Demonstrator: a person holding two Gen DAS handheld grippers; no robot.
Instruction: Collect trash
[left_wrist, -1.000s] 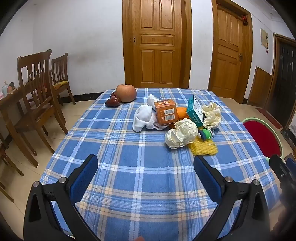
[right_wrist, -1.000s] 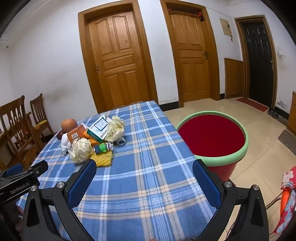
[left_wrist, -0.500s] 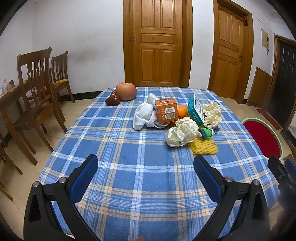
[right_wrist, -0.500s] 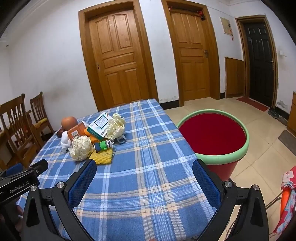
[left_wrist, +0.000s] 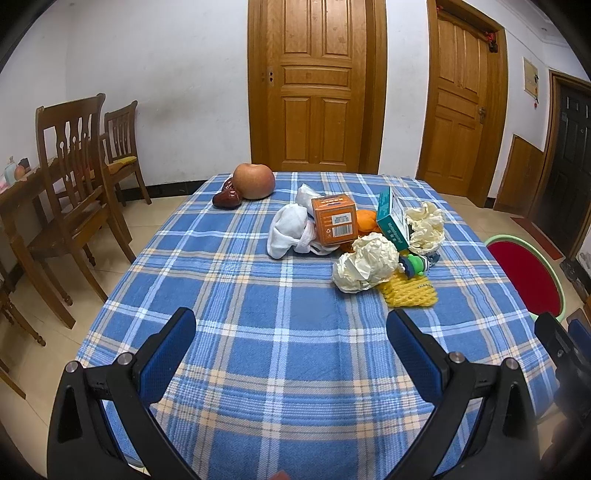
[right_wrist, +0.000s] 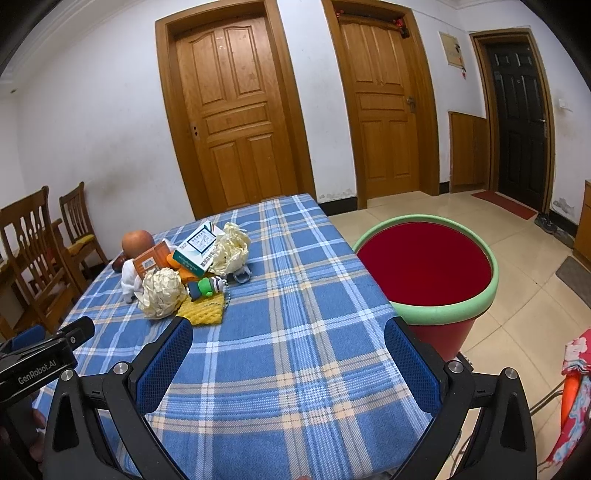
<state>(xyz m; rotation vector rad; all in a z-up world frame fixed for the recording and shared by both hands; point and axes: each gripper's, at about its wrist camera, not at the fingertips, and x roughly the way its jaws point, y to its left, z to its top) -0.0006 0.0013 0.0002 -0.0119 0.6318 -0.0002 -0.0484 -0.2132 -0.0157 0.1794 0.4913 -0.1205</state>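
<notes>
A heap of trash lies on the blue plaid table (left_wrist: 258, 314): a crumpled paper ball (left_wrist: 364, 263) (right_wrist: 160, 291), a second paper wad (left_wrist: 424, 226) (right_wrist: 231, 246), an orange box (left_wrist: 335, 220), a teal carton (left_wrist: 392, 218) (right_wrist: 197, 249), yellow foam netting (left_wrist: 409, 293) (right_wrist: 203, 312), a small green toy (left_wrist: 415, 265) (right_wrist: 205, 287) and white cloth (left_wrist: 291, 230). My left gripper (left_wrist: 291, 332) stands open near the table's front edge, short of the heap. My right gripper (right_wrist: 288, 343) is open over the table's right side, beside the red bin (right_wrist: 424, 266) with a green rim.
An apple (left_wrist: 254, 181) and a dark brown object (left_wrist: 227, 196) sit at the table's far left. Wooden chairs (left_wrist: 70, 177) stand to the left. The bin (left_wrist: 526, 273) stands on the floor by the table's right edge. Closed wooden doors (left_wrist: 316, 85) are behind.
Both grippers have edged slightly forward toward the heap; the jaws stay open and nothing on the table has moved.
</notes>
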